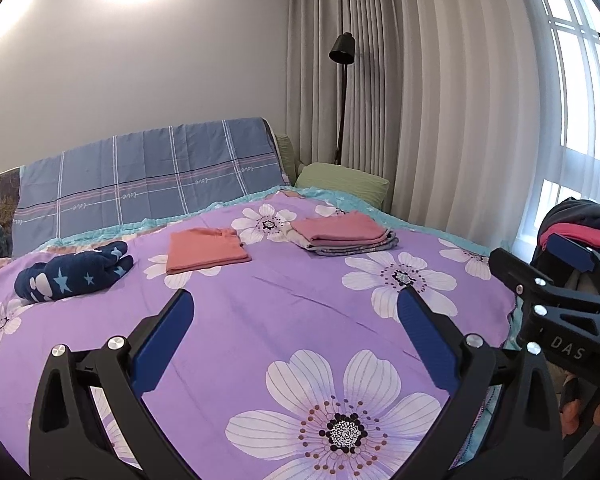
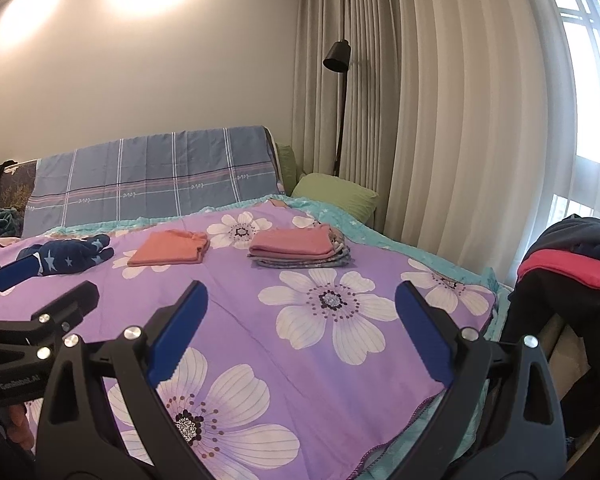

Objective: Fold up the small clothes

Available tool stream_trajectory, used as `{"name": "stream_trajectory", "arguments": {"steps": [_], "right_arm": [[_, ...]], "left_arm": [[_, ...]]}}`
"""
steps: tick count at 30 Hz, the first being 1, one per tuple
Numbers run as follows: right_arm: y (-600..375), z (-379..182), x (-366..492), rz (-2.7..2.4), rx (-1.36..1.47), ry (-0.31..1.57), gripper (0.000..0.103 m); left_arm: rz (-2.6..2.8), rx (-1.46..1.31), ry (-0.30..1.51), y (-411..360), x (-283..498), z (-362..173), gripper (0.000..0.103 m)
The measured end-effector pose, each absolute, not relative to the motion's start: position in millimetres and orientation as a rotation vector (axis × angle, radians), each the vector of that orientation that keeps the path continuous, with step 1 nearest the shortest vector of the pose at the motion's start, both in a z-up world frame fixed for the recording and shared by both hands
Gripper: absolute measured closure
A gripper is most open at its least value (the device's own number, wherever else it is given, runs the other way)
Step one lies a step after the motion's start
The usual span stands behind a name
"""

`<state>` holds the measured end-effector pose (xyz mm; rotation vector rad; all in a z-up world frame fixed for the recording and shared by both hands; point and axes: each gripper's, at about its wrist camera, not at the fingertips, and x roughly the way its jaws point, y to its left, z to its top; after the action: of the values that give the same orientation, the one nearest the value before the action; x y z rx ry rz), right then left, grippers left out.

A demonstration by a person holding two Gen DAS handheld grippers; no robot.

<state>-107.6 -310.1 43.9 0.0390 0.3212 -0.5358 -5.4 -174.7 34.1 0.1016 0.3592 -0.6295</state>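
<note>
Both the left gripper (image 1: 294,312) and the right gripper (image 2: 300,304) hang spread wide and empty above the floral bedspread (image 1: 300,300). Farther off lie a folded pink garment (image 1: 206,250), a finished stack (image 1: 342,234) and a crumpled navy star-print piece (image 1: 74,272) (apparently next). A shallow pinch there risks catching the bedspread, or dragging the bundle into the pink fold just beside it.

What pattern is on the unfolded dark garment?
Navy garment with pale blue stars; clearest in left wrist view.

A home bedroom: a bed (image 1: 260,320) with floral cover, floor lamp (image 1: 342,48) and curtained window (image 1: 580,120).
</note>
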Motion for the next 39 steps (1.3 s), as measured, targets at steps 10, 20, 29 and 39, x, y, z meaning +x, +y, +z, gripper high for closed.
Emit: {"name": "stream_trajectory", "arguments": {"steps": [10,20,29,39], "right_arm": [[-309.4,42.1,-107.0,-0.535,0.035,0.328,0.006],[-308.1,40.5,-108.0,-0.541,0.035,0.33,0.006],[-308.2,38.4,-108.0,-0.54,0.035,0.339,0.006],[-307.7,35.2,-105.5,-0.535,0.031,0.356,0.005]], "left_arm": [[-0.642,0.113,0.365,-177.1,-9.5,34.7,0.001],[-0.643,0.122,0.368,-177.9,-10.4,33.5,0.001],[-0.645,0.133,0.381,-178.6,-9.3,31.0,0.001],[-0.641,0.136,0.386,-176.4,-8.4,28.7,0.001]]}}
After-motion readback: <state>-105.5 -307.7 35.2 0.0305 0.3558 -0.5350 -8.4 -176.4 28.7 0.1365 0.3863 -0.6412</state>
